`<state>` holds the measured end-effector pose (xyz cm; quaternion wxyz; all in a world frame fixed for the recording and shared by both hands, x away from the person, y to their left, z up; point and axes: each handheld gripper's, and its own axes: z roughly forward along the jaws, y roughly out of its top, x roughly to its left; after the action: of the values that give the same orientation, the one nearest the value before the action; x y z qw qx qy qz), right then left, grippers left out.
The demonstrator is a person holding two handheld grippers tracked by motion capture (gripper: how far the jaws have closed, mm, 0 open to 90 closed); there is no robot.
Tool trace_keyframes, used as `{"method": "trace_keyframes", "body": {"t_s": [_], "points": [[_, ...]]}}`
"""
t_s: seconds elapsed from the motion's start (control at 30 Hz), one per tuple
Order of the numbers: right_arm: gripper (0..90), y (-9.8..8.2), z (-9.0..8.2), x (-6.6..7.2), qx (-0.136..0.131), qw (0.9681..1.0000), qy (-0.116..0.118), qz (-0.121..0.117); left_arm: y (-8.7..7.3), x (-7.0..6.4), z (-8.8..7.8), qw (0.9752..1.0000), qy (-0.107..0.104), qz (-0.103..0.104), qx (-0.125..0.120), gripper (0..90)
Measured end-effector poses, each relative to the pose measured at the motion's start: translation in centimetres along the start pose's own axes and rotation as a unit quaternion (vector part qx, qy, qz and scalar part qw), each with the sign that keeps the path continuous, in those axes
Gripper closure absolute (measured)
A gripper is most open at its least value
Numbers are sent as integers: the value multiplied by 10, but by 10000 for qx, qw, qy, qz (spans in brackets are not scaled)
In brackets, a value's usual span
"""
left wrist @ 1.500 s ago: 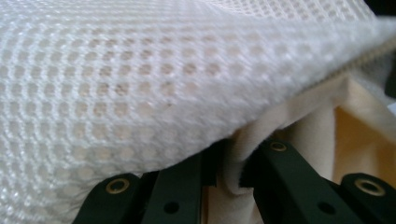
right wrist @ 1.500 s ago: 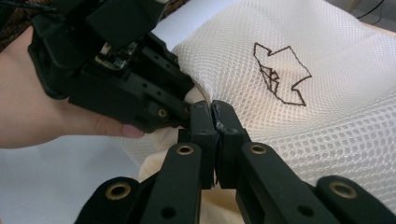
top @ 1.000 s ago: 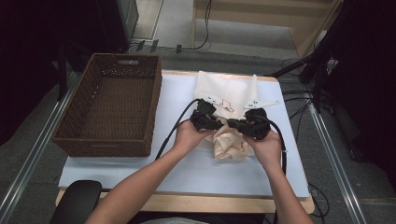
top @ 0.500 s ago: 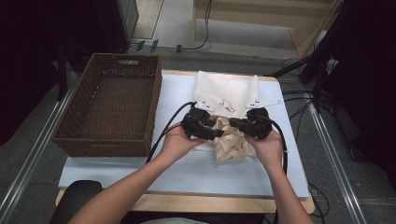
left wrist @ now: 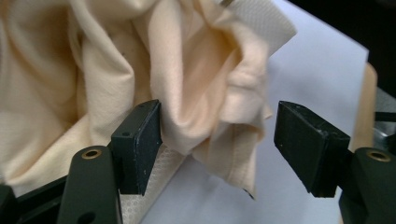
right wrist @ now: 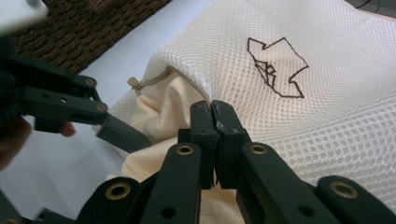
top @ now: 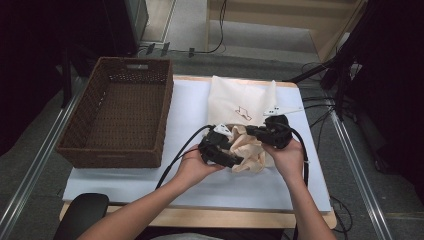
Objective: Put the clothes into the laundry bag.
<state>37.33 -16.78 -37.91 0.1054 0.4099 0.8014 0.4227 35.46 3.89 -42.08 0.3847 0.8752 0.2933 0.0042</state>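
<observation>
A white mesh bag [top: 240, 97] with a dark stitched logo [right wrist: 275, 65] lies flat on the table's far middle. From its near mouth a crumpled cream cloth [top: 250, 150] spills out. My right gripper [top: 251, 131] is shut on the mesh edge of that mouth [right wrist: 214, 109], beside the zip pull [right wrist: 134, 84]. My left gripper [top: 236, 161] sits at the cloth's near left side. Its jaws have just been opening and stand open [left wrist: 219, 144], with a fold of the cloth [left wrist: 196, 84] hanging between them; the right-hand pad stands well off the fold.
A dark woven basket [top: 165, 115] stands empty at the table's left. A white mat [top: 190, 100] covers the tabletop, with a wooden edge [top: 200, 217] nearest the person. Black cables trail from both grippers, and more cables lie on the floor at right.
My left gripper has slid toward the person along the cloth's left side and its jaws have spread apart. The right gripper has stayed put on the bag's edge.
</observation>
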Motion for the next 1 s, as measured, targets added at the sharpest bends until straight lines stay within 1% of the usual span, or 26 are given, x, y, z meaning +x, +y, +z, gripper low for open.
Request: {"method": "trace_keyframes", "body": {"t_s": [0.13,0.17,0.27,0.37,0.4,0.47,0.53,0.57,0.63,0.7,0.73,0.83,0.87,0.93,0.97,1.0], "points": [[899,1,-2,1,-29,10000,-4,10,-2,3,14,9999,134,-69,23,344],[899,2,-3,1,-32,10000,-8,6,-2,3,17,9998,182,-72,32,363],[899,2,-4,1,-48,10000,-4,-1,-3,6,23,9995,316,17,46,439],[899,2,-5,1,-70,10000,-1,-18,-4,11,27,9992,386,52,46,540],[899,3,-6,2,-58,10000,2,-7,-4,13,28,9992,400,74,47,594],[899,3,-7,2,-60,10000,3,-3,-4,16,29,9992,390,10,26,685],[899,4,-7,3,-81,10000,4,-32,-4,20,30,9993,337,-142,-5,760],[899,4,-7,3,-80,10000,5,-39,-3,22,30,9993,290,-221,-16,771],[899,4,-7,3,-83,10000,14,-36,0,24,29,9992,277,-288,-15,793],[899,4,-8,4,-92,10000,17,-33,6,24,25,9989,377,-269,-99,800],[899,4,-8,4,-99,9999,24,-30,9,24,23,9988,392,-259,-116,802],[899,5,-10,4,-119,9999,27,-26,20,24,18,9982,478,-295,-225,803],[899,5,-10,5,-125,9999,39,-45,24,24,16,9980,534,-242,-230,803],[899,6,-11,5,-142,9999,40,-62,31,25,14,9972,646,-245,-292,804],[900,6,-12,5,-152,9999,40,-49,34,26,14,9966,687,-289,-350,803],[900,6,-12,4,-161,9998,52,-42,37,27,14,9965,727,-279,-319,803]]}}
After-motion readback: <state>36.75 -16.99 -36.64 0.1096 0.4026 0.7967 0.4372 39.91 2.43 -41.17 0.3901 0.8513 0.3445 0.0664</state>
